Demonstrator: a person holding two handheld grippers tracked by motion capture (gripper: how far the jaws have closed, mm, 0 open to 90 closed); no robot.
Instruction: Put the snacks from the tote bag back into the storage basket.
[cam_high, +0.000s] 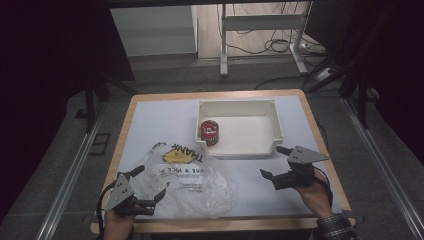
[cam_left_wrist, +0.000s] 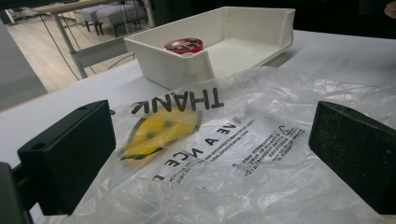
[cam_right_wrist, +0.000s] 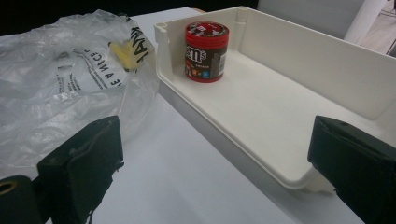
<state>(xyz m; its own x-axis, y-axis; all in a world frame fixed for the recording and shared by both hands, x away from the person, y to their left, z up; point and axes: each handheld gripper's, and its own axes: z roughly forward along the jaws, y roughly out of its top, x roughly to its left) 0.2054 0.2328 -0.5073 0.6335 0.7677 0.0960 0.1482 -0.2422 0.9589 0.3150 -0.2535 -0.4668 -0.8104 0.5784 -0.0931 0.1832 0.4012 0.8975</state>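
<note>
Since both jaws gape empty, left gripper lines up plastic bag right ahead between them, guessing for grab; right gripper faces tray, candy tub beyond.

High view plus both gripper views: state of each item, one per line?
Plastic bag: crumpled, lying flat on the table, print upside down from the person's side.
M&M's canister: upright, red lid on, in the bin's corner nearest the bag.
White bin: open top, upright, holds the canister.
Left gripper: open, jaws either side of the bag's edge.
Right gripper: open, holding nothing, near the bin.
</note>
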